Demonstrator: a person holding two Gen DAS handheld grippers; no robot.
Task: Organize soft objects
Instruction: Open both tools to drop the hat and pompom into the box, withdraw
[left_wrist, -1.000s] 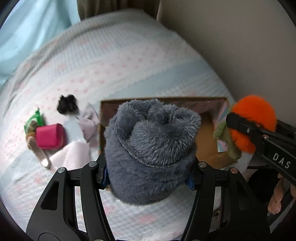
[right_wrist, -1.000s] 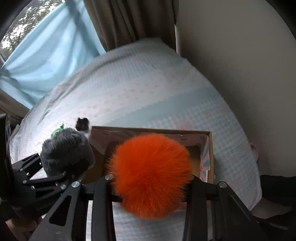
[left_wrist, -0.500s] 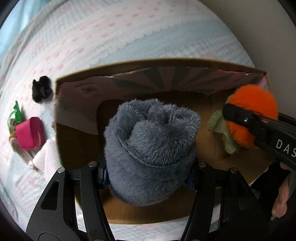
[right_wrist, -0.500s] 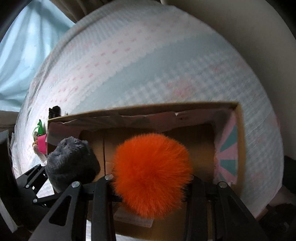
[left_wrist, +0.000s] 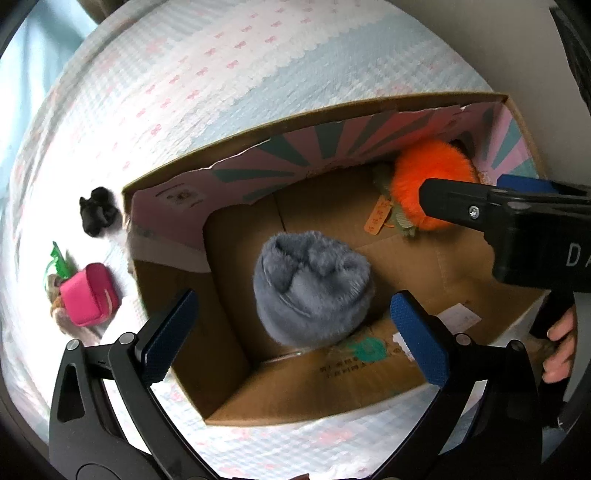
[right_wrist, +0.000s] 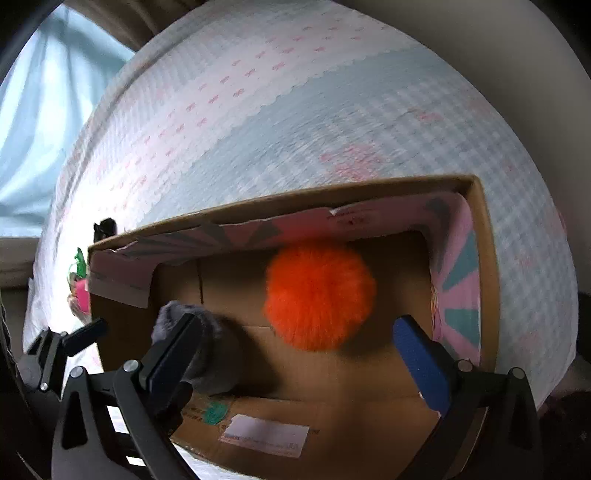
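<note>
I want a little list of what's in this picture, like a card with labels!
box: cardboard box on the bed cover
in box: grey fluffy toy, orange fluffy ball
left tongs: open, above grey toy
right tongs: open, above orange ball
outside box: pink pouch, black item

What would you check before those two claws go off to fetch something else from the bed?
1. Left claw open, clear of the grey plush: ok.
2. Right claw open, clear of the orange pompom: ok.
3. Grey plush resting on the floor of the cardboard box: ok.
4. Orange pompom settled in the box's far corner, not mid-fall: cannot tell.
5. Next pieces visible on the bedspread: the pink pouch and black fuzzy item lie left of the box: ok.
</note>
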